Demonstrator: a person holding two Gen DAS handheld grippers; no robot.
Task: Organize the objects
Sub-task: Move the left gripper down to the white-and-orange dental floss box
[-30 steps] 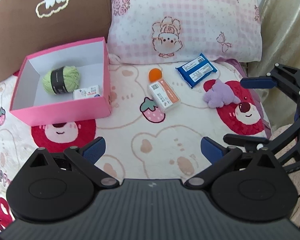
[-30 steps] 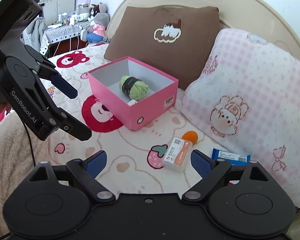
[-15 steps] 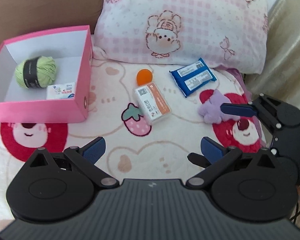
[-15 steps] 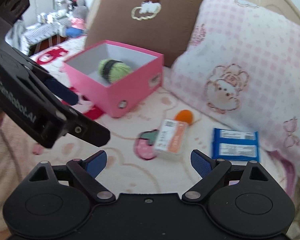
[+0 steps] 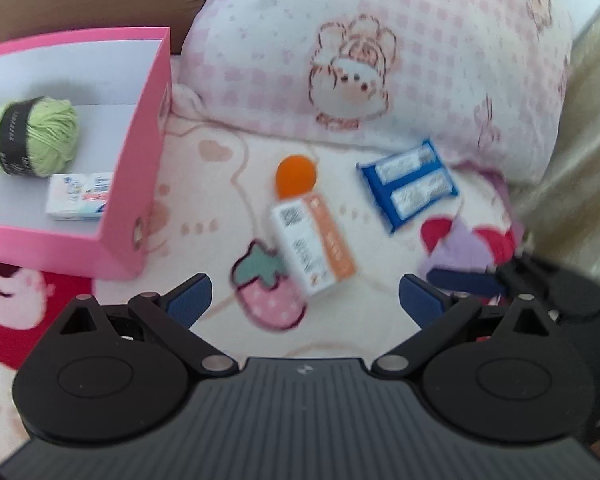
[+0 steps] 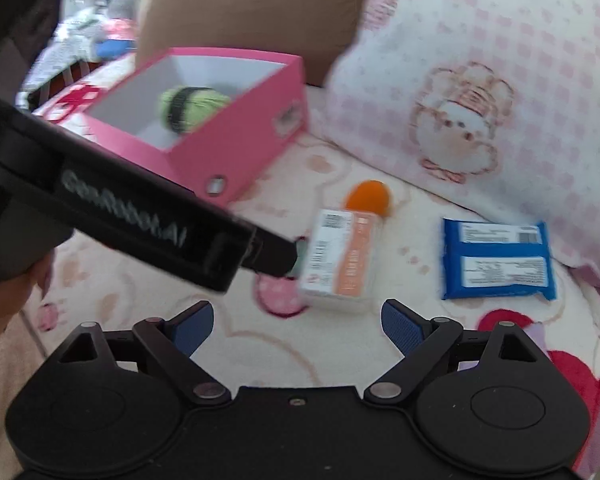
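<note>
A pink box stands on the bed, holding green yarn and a small white carton. On the blanket lie a white-and-orange carton, an orange ball, a blue packet and a purple plush. My left gripper is open just short of the white-and-orange carton. My right gripper is open, near the same carton; in the left wrist view it hangs over the purple plush.
A pink checked pillow and a brown cushion lean behind the objects. A beige curtain hangs at the bed's right edge. The left tool's black body crosses the right wrist view, held by a hand.
Both grippers have moved forward and down toward the loose items, which now look larger. The right gripper has swung in over the purple plush. Both stay open.
</note>
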